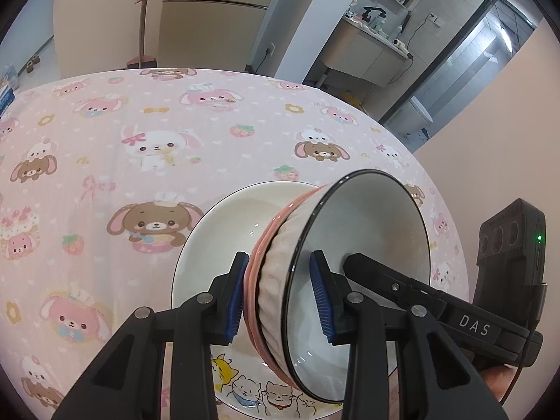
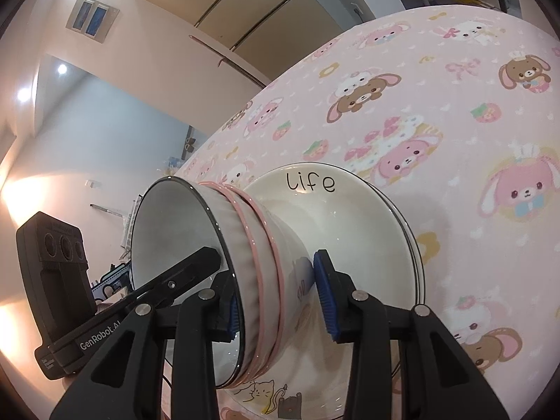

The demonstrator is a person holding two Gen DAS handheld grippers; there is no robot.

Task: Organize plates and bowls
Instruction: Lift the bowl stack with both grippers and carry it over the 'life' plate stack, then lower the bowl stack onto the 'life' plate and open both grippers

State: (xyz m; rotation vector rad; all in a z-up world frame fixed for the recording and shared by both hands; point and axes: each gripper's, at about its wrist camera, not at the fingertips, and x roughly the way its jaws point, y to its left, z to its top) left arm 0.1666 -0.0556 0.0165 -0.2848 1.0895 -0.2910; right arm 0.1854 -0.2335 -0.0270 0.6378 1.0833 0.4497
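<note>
A stack of nested bowls point(image 1: 273, 245) stands in the middle of a white plate point(image 1: 210, 238) with cat drawings. The top bowl is white with a black rim, and pink-rimmed bowls lie under it. My left gripper point(image 1: 280, 295) is shut on the stack's wall, one blue pad inside the top bowl and one outside on the pink rims. My right gripper point(image 2: 280, 304) is shut on the bowl stack point(image 2: 266, 245) from the opposite side, above the plate point(image 2: 367, 227) lettered "life". Each view shows the other gripper's finger inside the top bowl. Whether the stack's foot touches the plate is hidden.
A pink cartoon-animal tablecloth point(image 1: 140, 161) covers the round table under the plate. Beyond the far edge stand tall cabinet doors point(image 1: 210, 17) and a washbasin counter point(image 1: 371, 42). A plain wall point(image 1: 490, 147) lies close on the right.
</note>
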